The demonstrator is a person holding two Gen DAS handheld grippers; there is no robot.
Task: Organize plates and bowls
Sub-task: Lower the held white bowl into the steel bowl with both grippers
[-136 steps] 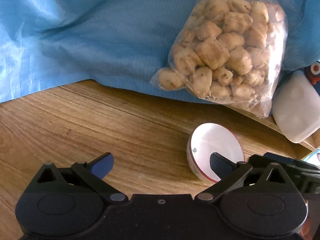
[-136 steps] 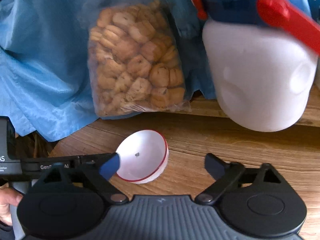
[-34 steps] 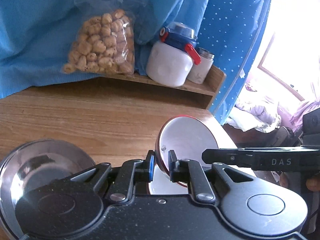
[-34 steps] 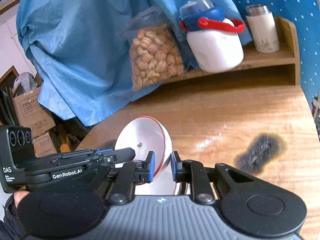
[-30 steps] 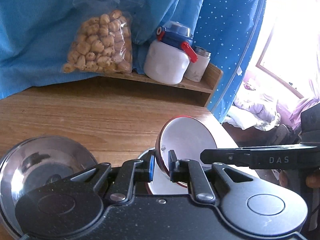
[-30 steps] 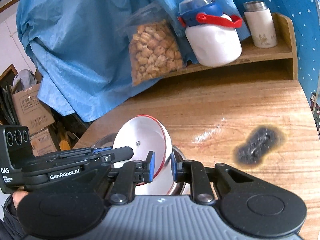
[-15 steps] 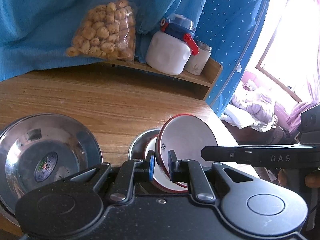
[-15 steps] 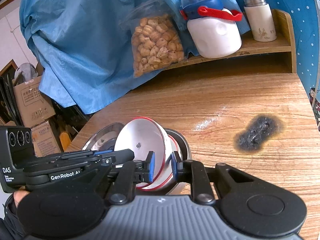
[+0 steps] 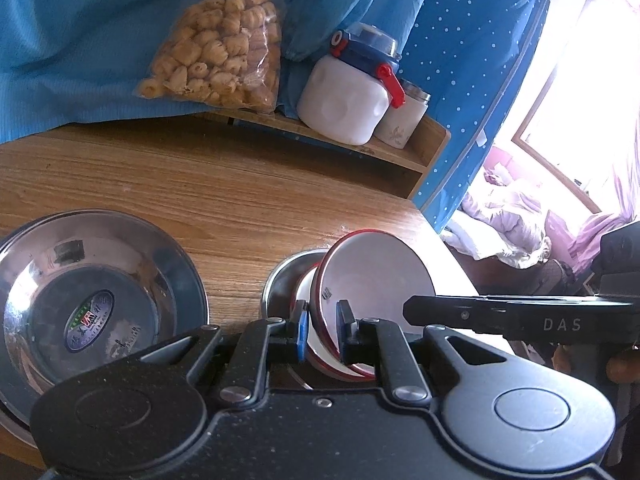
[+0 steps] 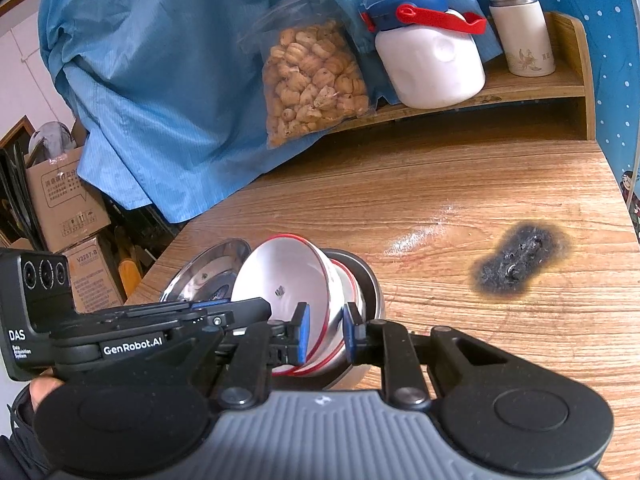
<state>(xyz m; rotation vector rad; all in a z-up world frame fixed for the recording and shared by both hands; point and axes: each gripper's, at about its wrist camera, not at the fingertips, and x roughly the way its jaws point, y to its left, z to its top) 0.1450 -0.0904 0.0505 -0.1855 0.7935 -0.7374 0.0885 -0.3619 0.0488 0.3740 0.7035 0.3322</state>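
Observation:
A white bowl with a red rim [image 9: 372,276] [image 10: 280,280] is held tilted by both grippers at its near rim. My left gripper [image 9: 322,330] is shut on that rim. My right gripper [image 10: 325,334] is shut on it too. The bowl hangs just over a second red-rimmed white bowl [image 9: 306,292] [image 10: 340,276] nested in a small steel bowl [image 9: 280,284] [image 10: 370,280] on the wooden table. A wide steel plate [image 9: 96,288] [image 10: 204,272] lies to the left of them.
At the back a low wooden shelf [image 10: 520,88] carries a bag of snacks [image 10: 312,76], a white jug with a blue lid [image 10: 432,60] and a white flask [image 10: 520,32]. Blue cloth [image 10: 160,80] hangs behind. A black burn mark [image 10: 516,260] lies on the table at right.
Both grippers closed on the white bowl, lifted it from near the shelf and carried it toward the near edge. In the last second it came down over the nested bowls.

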